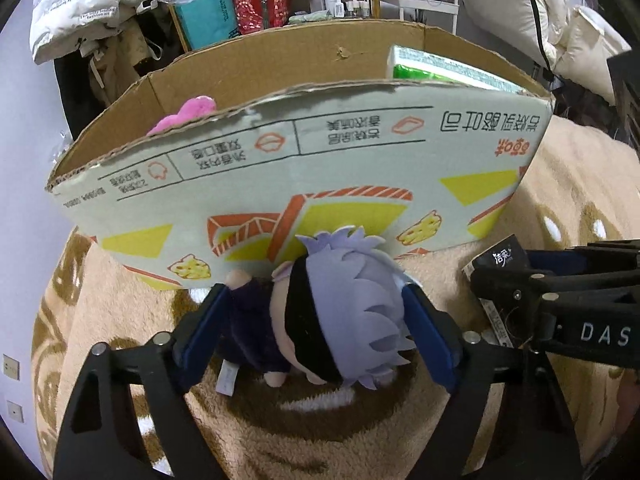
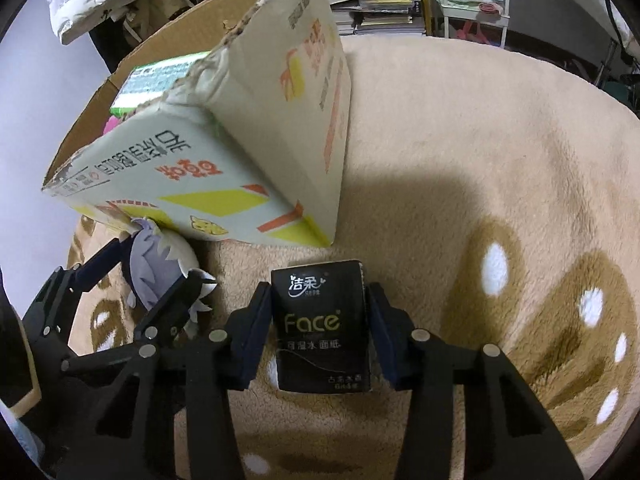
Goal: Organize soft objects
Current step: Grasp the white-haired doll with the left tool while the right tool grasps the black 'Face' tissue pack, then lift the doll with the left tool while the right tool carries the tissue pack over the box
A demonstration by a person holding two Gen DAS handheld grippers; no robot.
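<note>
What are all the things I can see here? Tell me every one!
plush doll: one, lilac hair, dark clothes, on the blanket against the box front
tissue pack: one, black, on the blanket right of the doll
cardboard box: one, pale with yellow and orange print, open top
pink soft thing: one, inside the box, left side
green packet: one, inside the box, right side
fleece blanket: one, beige with brown patches
left hand-held gripper: black, closed around the doll
right hand-held gripper: black, closed around the tissue pack

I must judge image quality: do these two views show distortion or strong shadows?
Left wrist view: fisheye bends the cardboard box rim into an arc; dark corners. Right wrist view: the box casts a broad shadow on the blanket; tissue pack text stays sharp.
</note>
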